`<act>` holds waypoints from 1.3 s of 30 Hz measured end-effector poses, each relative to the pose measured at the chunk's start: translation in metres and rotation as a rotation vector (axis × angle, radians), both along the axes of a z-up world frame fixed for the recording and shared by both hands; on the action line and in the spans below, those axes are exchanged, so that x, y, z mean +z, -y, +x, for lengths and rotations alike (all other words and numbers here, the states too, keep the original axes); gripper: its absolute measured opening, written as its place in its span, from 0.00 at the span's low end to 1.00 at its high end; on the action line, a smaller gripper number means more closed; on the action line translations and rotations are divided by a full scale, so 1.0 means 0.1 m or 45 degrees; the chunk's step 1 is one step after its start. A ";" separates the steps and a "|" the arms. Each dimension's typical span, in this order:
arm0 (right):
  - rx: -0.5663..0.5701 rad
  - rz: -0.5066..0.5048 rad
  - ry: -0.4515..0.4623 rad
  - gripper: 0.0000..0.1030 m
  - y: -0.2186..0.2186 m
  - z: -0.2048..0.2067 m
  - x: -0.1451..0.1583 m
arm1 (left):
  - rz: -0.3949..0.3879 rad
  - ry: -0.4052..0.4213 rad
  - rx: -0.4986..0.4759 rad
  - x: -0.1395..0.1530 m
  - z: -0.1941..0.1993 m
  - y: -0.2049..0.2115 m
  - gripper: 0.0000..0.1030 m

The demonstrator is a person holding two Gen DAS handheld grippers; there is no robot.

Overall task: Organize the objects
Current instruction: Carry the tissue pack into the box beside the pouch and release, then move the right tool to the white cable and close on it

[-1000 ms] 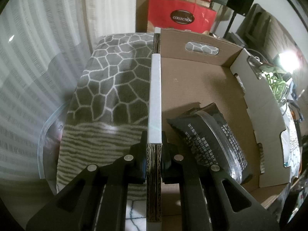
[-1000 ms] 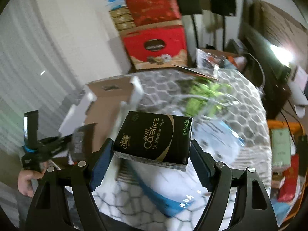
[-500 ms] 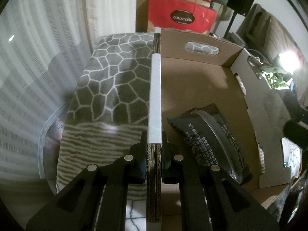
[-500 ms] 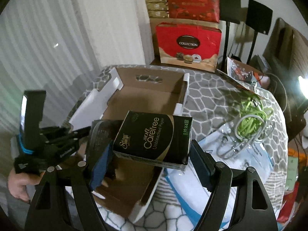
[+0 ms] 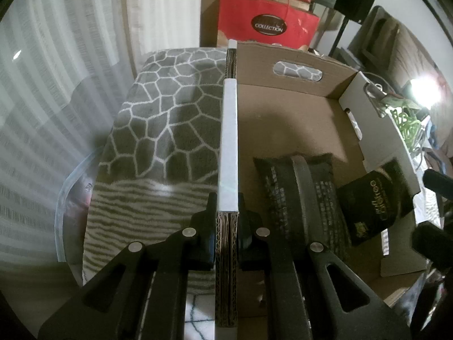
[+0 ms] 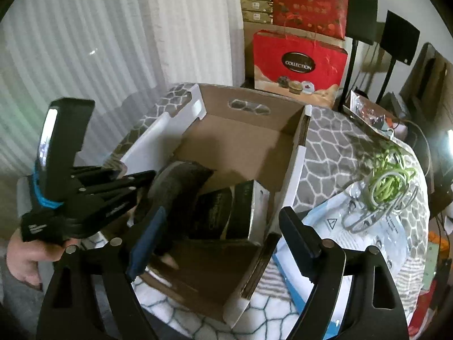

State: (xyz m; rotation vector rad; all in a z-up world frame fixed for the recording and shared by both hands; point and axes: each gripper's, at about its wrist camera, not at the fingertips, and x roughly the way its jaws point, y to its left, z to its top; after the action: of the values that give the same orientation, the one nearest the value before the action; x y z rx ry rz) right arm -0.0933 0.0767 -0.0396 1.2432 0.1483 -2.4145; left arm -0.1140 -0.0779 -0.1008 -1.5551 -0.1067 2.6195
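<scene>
Below the spread right tongs (image 6: 223,238), tissue pack (image 6: 240,212) lies inside box (image 6: 246,141).

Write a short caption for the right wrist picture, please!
Open right gripper above cardboard box, black tissue pack lying inside, left gripper clamping the box's side wall.

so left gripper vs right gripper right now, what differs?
The left gripper is shut on the box wall; the right gripper is open and holds nothing, its jaws having just been opening. The left sits at the box edge; the right hangs over the tissue pack lying inside. Both are black and point downward.
</scene>
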 end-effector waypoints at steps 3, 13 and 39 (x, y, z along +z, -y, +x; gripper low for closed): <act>-0.017 -0.041 -0.005 0.81 -0.08 0.01 0.09 | -0.001 0.000 0.001 0.00 0.00 0.00 0.09; -0.153 -0.067 -0.043 0.81 -0.59 0.00 0.32 | 0.000 0.000 0.000 0.00 0.00 0.00 0.09; -0.593 -0.104 0.029 0.71 -2.08 -0.49 0.05 | 0.000 0.008 0.008 -0.01 0.00 0.00 0.10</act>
State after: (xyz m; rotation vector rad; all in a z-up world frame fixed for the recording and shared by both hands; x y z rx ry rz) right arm -0.1418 0.2849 -0.0350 1.3888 -0.2751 -2.7556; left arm -0.1135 -0.0777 -0.1017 -1.5653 -0.1115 2.6196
